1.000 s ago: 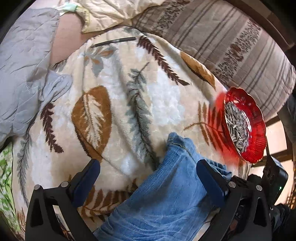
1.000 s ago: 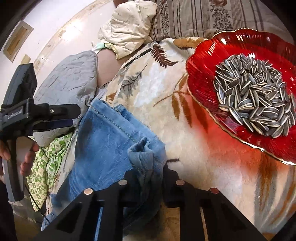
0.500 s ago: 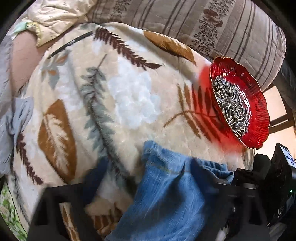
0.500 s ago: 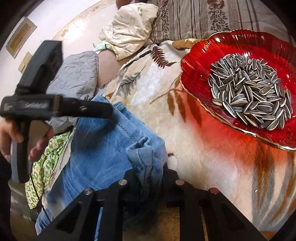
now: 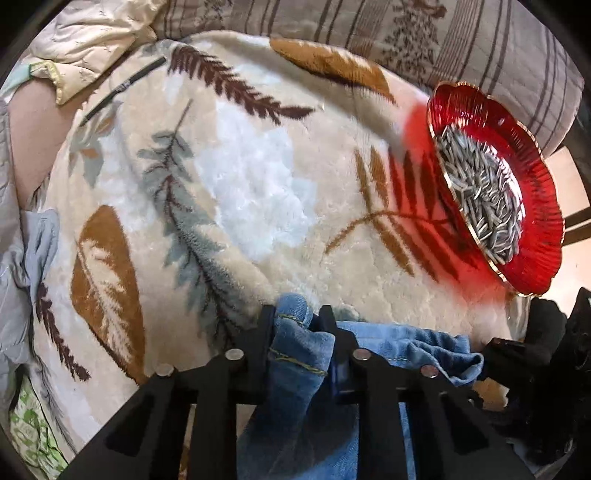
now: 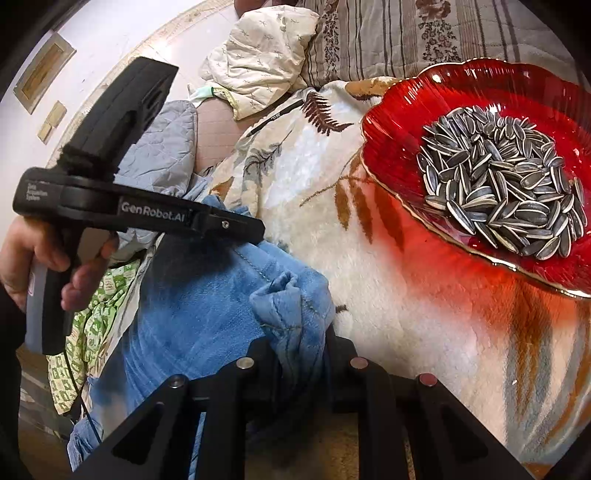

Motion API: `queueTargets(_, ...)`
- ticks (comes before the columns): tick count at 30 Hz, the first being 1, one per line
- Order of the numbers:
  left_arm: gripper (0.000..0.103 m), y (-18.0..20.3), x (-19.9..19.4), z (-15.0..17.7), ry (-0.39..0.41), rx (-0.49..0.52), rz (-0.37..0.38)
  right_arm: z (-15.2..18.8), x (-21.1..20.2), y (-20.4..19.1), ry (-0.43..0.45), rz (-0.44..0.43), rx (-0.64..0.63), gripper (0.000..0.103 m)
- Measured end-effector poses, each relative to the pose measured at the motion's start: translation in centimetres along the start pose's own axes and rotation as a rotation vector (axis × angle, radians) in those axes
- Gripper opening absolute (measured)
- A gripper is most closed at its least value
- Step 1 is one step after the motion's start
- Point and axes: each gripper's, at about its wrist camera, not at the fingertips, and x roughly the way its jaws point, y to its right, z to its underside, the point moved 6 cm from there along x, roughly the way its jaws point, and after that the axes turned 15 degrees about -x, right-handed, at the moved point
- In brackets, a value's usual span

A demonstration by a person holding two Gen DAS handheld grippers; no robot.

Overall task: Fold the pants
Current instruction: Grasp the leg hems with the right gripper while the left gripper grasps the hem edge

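Left gripper [image 5: 297, 325] closing on one hem corner of the jeans [image 5: 299, 406], cloth already between the jaws. Right gripper [image 6: 301, 345] clamped on the other corner, likely to lift both ends together. Jeans at the near edge of a leaf-print blanket [image 5: 240, 184]; red dish [image 6: 406, 125] of seeds close beside, striped cushion [image 5: 443, 33] behind.

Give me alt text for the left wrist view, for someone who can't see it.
The left gripper is closing on a bunched edge of blue jeans lying on a leaf-print blanket. At right, a red dish holds sunflower seeds, with a striped cushion behind.
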Motion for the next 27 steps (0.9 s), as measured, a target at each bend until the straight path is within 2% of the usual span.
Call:
queueTargets(3, 0.020, 0.0, -1.8, 0.6, 0.054, -0.018, 0.020, -0.2, -0.5, -0.1, 0.022, -0.002, 0.006, 0.018)
queueTargets(5, 0.017, 0.1, -3.6, 1.3, 0.089, -0.032, 0.072, -0.6, -1.6, -0.4, 0.067, 0.007, -0.006, 0.017)
queueTargets(10, 0.016, 0.1, -8.7, 3.6, 0.227, -0.040, 0.161, -1.0, -4.9, -2.7, 0.171, 0.065, -0.118, 0.016)
queueTargets(13, 0.015, -0.8, -11.1, 5.0, 0.305, -0.080, 0.204, -1.2, -6.9, -4.6, 0.228, 0.088, -0.192, 0.016)
queueTargets(18, 0.015, -3.6, -14.2, 8.0, 0.396, -0.152, 0.353, -0.9, -9.8, -8.7, 0.320, 0.135, -0.338, 0.015)
queueTargets(21, 0.015, -6.1, -14.9, 10.6, 0.424, -0.207, 0.406, -0.2, -10.9, -12.2, 0.375, 0.156, -0.458, 0.014)
queueTargets(24, 0.016, -9.6, -13.3, 14.0, 0.401, -0.297, 0.403, 1.2, -10.8, -16.0, 0.399, 0.150, -0.584, 0.014)
queueTargets(27, 0.016, -13.0, -10.9, 17.1, 0.353, -0.397, 0.387, 3.8, -8.6, -20.0, 0.351, 0.124, -0.727, 0.014)
